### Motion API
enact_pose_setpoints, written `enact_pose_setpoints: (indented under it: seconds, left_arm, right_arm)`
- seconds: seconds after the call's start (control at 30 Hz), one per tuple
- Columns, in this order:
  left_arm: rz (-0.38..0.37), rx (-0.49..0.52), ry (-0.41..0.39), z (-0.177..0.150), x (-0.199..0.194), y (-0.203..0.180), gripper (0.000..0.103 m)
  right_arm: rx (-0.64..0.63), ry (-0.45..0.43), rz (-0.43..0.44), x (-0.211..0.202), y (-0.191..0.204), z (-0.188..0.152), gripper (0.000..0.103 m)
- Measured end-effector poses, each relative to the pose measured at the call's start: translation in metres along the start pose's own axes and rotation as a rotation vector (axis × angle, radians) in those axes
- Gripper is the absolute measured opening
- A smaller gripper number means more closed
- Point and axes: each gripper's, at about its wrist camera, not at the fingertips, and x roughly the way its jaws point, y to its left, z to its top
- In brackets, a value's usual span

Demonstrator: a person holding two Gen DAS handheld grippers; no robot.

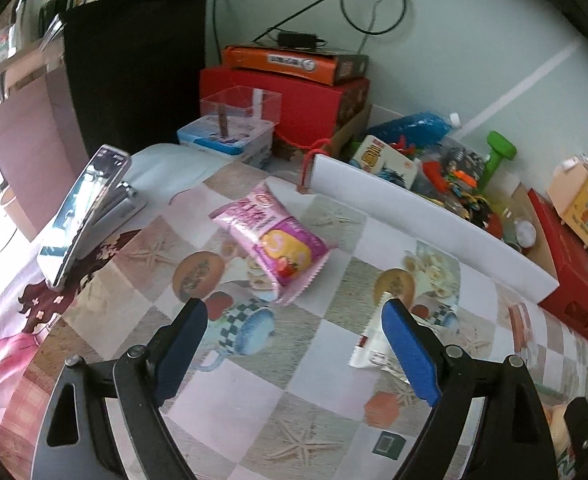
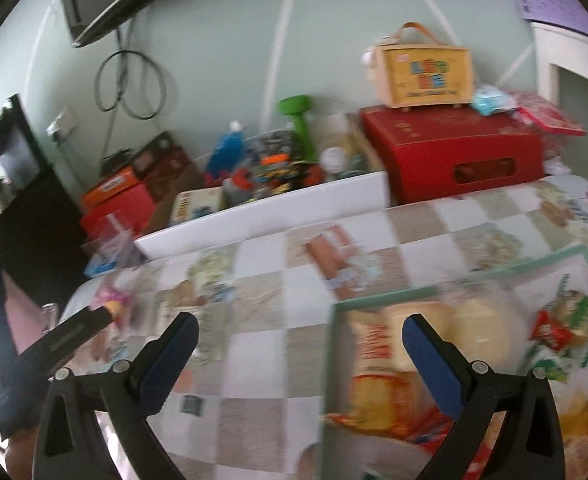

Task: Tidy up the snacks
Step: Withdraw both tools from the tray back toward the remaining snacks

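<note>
A pink snack bag (image 1: 272,236) lies on the patterned tablecloth (image 1: 294,384), just beyond my open, empty left gripper (image 1: 294,344). A small white packet (image 1: 372,354) lies beside the left gripper's right finger. In the right wrist view, my right gripper (image 2: 300,360) is open and empty, low over the table at the left edge of a green-rimmed tray (image 2: 414,296). The tray holds several snacks, among them a yellow bag (image 2: 378,364) and a red-and-green packet (image 2: 554,332). The pink bag also shows blurred at the far left (image 2: 112,298), behind the left gripper's body (image 2: 46,356).
A phone on a stand (image 1: 82,208) stands at the table's left. A white cardboard wall (image 1: 426,224) borders the table's far side, with toys and a green dumbbell (image 1: 498,156) behind it. Red boxes (image 2: 454,156) and a yellow carry box (image 2: 426,76) sit at the back.
</note>
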Motion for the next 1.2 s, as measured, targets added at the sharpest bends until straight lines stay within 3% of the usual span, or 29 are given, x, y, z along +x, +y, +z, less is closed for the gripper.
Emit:
enact_pose_setpoints:
  seconds: [0.33, 0.5, 0.67, 0.8, 0.93, 1.1, 1.2]
  left_arm:
    - [0.034, -0.126, 0.031, -0.001, 0.015, 0.047, 0.089]
    - [0.014, -0.201, 0.05, -0.004, 0.022, 0.067, 0.089]
    - [0.012, -0.208, 0.06, -0.006, 0.027, 0.071, 0.089]
    - [0.014, -0.201, 0.069, -0.007, 0.03, 0.072, 0.089]
    - [0.011, -0.197, 0.073, -0.007, 0.034, 0.073, 0.089]
    - [0.016, -0.188, 0.069, -0.006, 0.035, 0.072, 0.089]
    - [0.02, -0.184, 0.065, -0.006, 0.035, 0.072, 0.089]
  right_arm:
    - [-0.08, -0.005, -0.001, 0.019, 0.037, -0.013, 0.103]
    - [-0.097, -0.013, 0.05, 0.027, 0.054, -0.014, 0.103]
    - [-0.104, 0.031, 0.088, 0.05, 0.069, -0.016, 0.103]
    - [-0.148, 0.052, 0.066, 0.065, 0.084, -0.017, 0.103]
    - [-0.099, 0.122, 0.142, 0.085, 0.086, -0.017, 0.103]
    - [-0.119, 0.12, 0.063, 0.098, 0.089, -0.02, 0.103]
    - [-0.143, 0.099, 0.059, 0.1, 0.093, -0.016, 0.103]
